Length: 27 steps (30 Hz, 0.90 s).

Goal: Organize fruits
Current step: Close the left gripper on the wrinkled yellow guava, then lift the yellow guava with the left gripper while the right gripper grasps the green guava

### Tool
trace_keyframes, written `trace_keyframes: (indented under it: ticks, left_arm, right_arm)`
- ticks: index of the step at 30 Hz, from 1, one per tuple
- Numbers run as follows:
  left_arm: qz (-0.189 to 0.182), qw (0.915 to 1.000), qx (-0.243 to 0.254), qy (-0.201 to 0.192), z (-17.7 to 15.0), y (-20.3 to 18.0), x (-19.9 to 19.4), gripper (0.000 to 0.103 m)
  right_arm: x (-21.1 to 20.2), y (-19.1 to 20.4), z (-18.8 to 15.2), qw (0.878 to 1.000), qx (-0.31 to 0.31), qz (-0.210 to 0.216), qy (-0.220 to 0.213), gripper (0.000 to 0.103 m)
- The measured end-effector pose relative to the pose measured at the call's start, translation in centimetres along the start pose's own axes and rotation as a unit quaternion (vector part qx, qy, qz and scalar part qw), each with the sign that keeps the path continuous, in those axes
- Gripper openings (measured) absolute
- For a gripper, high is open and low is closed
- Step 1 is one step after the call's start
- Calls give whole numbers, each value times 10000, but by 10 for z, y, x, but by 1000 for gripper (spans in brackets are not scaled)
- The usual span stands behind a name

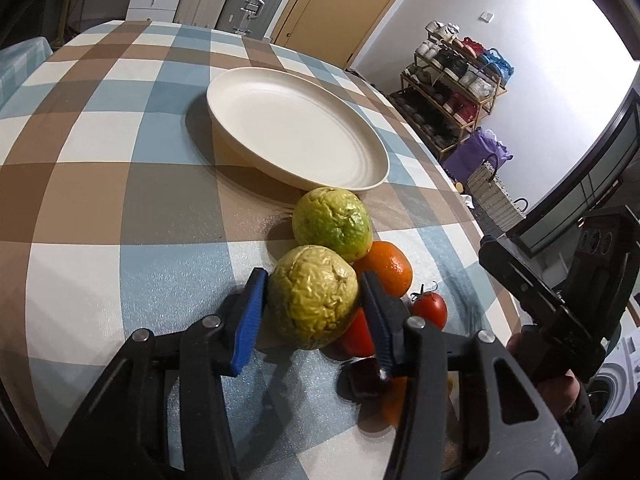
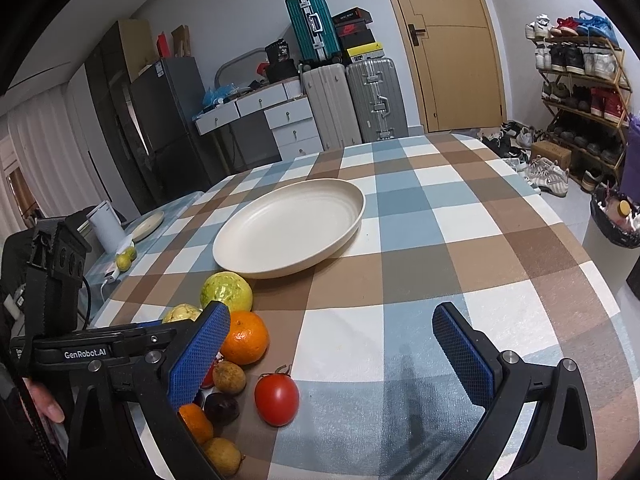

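Fruit sits heaped by the table's near edge beside the empty plate [image 1: 296, 136], where the left gripper [image 1: 316, 308] has seemingly pinched the wrinkled guava [image 1: 312, 296], so lift straight to spare the orange [image 1: 386, 268], while the right gripper [image 2: 332, 352] gapes wide, empty.

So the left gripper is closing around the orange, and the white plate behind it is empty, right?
Not the orange. The left wrist view shows the left gripper around a wrinkled yellow-green fruit; the orange lies just beyond it. The white plate is indeed empty.
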<state>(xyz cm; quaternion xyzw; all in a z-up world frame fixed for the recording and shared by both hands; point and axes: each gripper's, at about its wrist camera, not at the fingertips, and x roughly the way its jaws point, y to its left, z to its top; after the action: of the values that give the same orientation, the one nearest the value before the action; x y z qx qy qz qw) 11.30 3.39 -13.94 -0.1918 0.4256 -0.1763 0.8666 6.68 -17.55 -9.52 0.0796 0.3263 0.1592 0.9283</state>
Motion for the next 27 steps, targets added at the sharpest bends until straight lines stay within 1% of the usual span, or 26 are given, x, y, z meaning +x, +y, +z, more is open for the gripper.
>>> trace_keyframes:
  ticks: [8, 16, 19, 23, 27]
  left_arm:
    - [-37, 9998, -7, -203, 0, 3, -14, 44]
    - [-59, 9993, -18, -377, -2, 17, -27, 44]
    - [-88, 9990, -111, -423, -4, 24, -31, 44]
    - [-77, 9985, -159, -512, -5, 32, -38, 44]
    - [-79, 9980, -121, -616, -5, 37, -48, 44]
  right_arm:
    - [-3, 5, 0, 10000, -53, -64, -11, 103]
    - [-4, 21, 9, 9997, -228, 19, 0, 103]
    - [1, 29, 14, 9992, -284, 228, 143, 103]
    - [14, 43, 22, 9965, -413, 560, 459, 103]
    - [30, 60, 28, 9905, -546, 944, 844, 103]
